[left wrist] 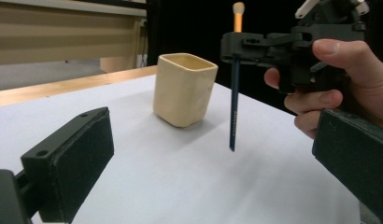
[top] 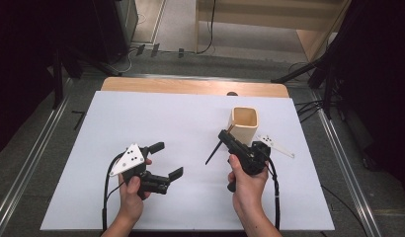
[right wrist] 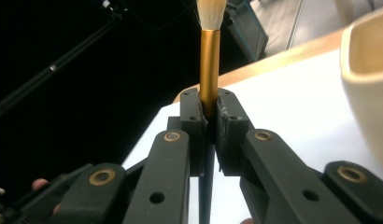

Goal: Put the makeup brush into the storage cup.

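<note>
A brush [top: 214,152] with a dark handle, gold ferrule and pale bristles is clamped in my right gripper [top: 224,134], which is shut on it just below the ferrule. The brush [left wrist: 234,107] hangs upright with its handle tip just above the white sheet. In the right gripper view the ferrule [right wrist: 209,60] rises from between the pads of my right gripper [right wrist: 210,112]. A cream square cup [top: 245,123] stands upright just behind that gripper. My left gripper [top: 167,159] is open to the left, with nothing between its jaws, facing the cup [left wrist: 184,88].
A white sheet [top: 141,113] covers the table, with a strip of bare wood [top: 190,86] at the far edge. Metal rails run along the floor on both sides. Black stands and cables sit beyond the far corners.
</note>
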